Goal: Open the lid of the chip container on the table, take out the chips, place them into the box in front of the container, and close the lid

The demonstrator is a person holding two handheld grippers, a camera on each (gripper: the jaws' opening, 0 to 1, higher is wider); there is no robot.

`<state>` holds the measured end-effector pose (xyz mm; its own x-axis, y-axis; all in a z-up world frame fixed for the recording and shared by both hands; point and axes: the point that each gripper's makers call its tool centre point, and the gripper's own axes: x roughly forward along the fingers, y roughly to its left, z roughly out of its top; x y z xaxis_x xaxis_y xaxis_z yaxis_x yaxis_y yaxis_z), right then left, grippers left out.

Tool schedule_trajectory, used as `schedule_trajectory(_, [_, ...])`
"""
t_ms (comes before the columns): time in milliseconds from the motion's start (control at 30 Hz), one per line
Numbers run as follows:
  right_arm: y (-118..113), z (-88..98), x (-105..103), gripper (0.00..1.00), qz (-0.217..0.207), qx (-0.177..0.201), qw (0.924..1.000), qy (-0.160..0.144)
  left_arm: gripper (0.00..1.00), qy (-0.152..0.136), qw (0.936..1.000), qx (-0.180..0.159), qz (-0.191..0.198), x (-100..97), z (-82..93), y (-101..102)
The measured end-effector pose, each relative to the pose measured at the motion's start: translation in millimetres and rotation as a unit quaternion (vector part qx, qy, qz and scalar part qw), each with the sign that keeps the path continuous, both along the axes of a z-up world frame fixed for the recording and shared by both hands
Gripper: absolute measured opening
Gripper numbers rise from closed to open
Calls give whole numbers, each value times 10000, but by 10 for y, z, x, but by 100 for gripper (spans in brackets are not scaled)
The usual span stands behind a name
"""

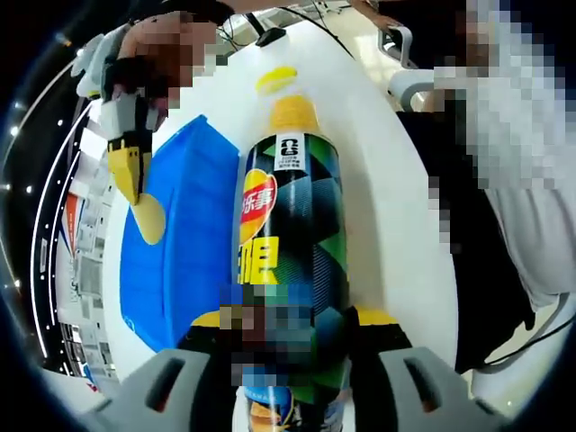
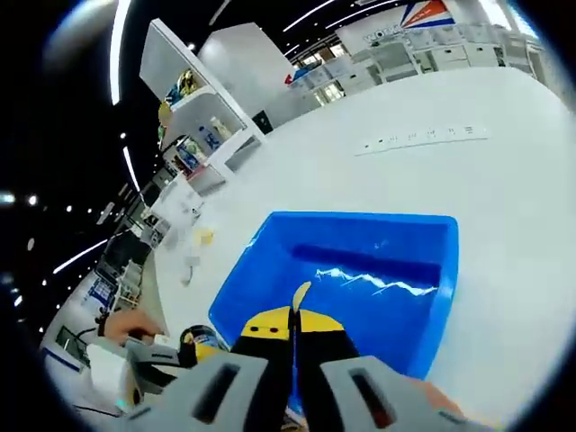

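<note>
Beside chip container (image 1: 292,234), blue box (image 1: 184,238), yellow lid (image 1: 275,78) behind

The blue box (image 2: 360,270) lies open-topped with bare white table (image 2: 504,180) around it.

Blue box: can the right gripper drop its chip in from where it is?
Probably yes. The right gripper, jaws shut on a chip, hangs over the open blue box, and nothing sits between them. The chip container lies beside the box, held by the left gripper.
</note>
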<state>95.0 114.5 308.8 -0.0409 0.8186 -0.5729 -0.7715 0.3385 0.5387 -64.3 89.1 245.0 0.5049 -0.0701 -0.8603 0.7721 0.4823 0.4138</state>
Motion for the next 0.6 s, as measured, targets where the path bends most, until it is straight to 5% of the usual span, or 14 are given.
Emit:
schedule_trajectory(500, [131,-266,-37,2,170,-549,9982,-173,49,-27,10000,2,-41,0,1,-10])
schedule_trajectory(600, [93,-265,20,3,174,-594,9969,-482,49,-43,10000,-10,-57,-4,5,-18])
